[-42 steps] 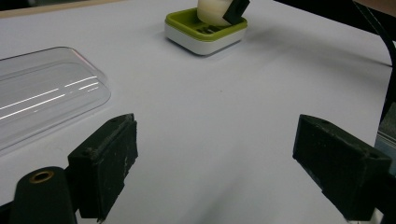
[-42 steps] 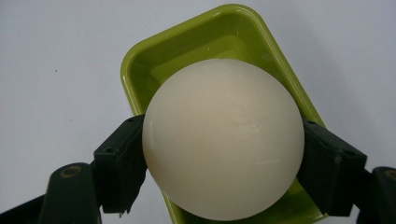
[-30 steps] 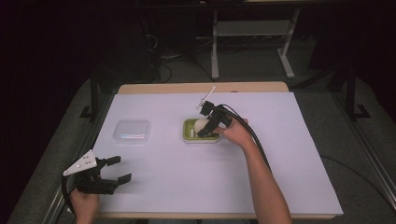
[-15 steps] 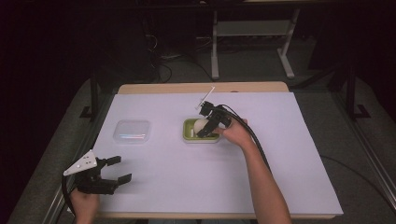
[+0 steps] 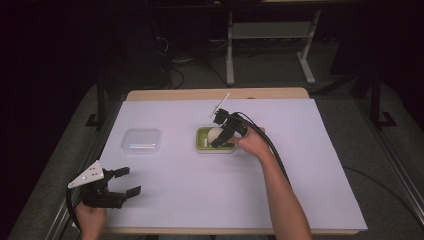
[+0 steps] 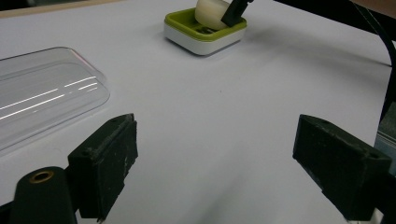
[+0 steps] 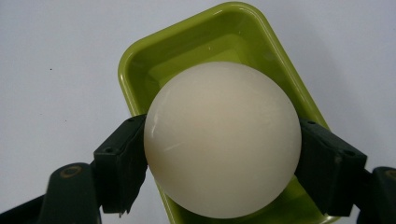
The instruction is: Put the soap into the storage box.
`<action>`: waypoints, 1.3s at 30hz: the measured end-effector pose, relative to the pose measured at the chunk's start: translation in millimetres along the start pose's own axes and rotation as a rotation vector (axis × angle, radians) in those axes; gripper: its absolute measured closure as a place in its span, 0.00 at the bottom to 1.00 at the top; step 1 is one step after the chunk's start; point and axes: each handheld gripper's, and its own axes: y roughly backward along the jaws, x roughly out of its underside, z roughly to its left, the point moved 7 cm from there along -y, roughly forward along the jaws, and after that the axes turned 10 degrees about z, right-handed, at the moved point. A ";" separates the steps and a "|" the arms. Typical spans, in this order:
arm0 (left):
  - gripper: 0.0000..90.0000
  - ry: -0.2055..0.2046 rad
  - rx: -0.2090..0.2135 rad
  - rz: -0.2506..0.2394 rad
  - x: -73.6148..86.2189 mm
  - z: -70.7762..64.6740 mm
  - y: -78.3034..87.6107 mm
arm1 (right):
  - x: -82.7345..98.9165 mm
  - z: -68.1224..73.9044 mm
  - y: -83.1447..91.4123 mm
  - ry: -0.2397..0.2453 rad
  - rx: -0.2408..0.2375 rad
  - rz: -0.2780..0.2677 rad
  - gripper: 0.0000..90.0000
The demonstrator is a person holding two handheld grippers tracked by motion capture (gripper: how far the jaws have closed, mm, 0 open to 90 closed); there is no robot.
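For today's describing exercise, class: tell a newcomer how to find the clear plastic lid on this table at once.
Start at the white-covered table and find the green tray near its middle, where the right gripper grips a white ball. Left of the tray lies the clear plastic lid, alone and flat. Unlike the green tray, it is see-through and holds nothing.

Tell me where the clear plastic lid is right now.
In the high view the clear plastic lid lies flat on the white table cover, left of the green tray and beyond the left hand-held gripper; the left gripper view shows it at far left.

Left claw agape, right claw clamped
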 end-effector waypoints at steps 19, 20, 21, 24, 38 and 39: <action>0.15 -0.003 0.001 0.000 -0.4 -0.2 -0.4 | -4.1 -0.6 14.3 0.014 0.023 -0.071 0.36; 0.15 -0.003 0.002 0.000 -0.5 -0.4 -0.6 | -4.1 -0.2 15.8 0.026 0.042 -0.064 0.36; 0.15 -0.004 0.002 0.001 -0.6 -0.5 -0.7 | -3.9 0.1 16.9 0.033 0.052 -0.065 0.36; 0.15 -0.001 0.002 0.002 -0.5 -1.4 -0.8 | -1.5 -0.1 17.8 0.012 0.032 -0.060 0.34; 0.15 -0.005 -0.001 0.006 -0.4 -1.2 -1.7 | 8.6 3.1 24.1 0.003 -0.004 -0.040 0.31; 0.15 -0.008 -0.001 0.007 -0.5 -1.1 -1.8 | 9.4 2.8 24.7 0.004 0.000 -0.038 0.30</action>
